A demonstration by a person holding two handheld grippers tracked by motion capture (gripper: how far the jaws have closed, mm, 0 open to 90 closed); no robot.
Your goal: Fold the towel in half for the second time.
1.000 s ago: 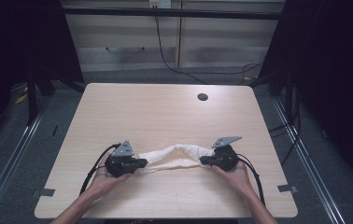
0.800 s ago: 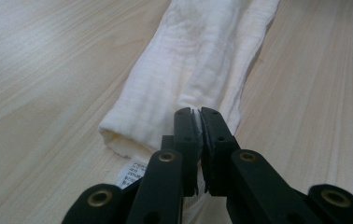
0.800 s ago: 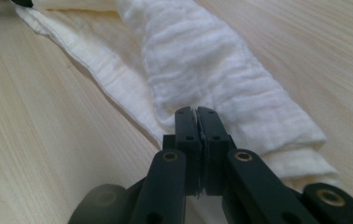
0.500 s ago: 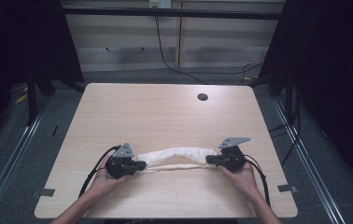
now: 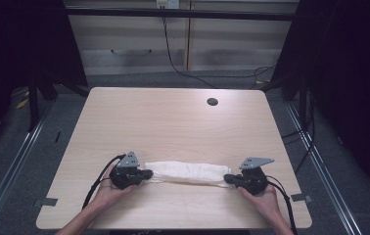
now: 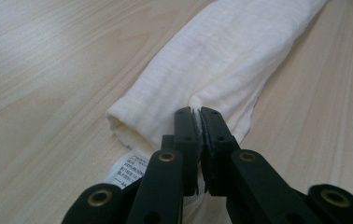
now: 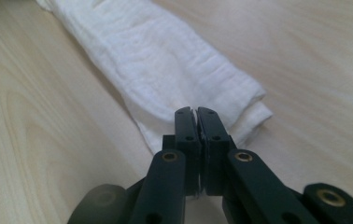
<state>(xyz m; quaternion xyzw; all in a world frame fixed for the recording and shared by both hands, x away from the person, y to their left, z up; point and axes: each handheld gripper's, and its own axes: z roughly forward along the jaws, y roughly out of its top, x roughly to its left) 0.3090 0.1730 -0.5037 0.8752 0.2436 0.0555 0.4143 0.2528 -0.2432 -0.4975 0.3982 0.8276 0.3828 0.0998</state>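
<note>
Pale wooden tabletop [image 5: 173,122]: white folded cloth [image 5: 188,172] lies lengthwise between left gripper [image 5: 146,173] and right gripper [image 5: 228,178], jaws of each clamped on one end.

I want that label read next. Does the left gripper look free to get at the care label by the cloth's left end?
Probably not as things stand: the left gripper is shut on the white cloth, though the care label lies uncovered beside its jaws.
</note>
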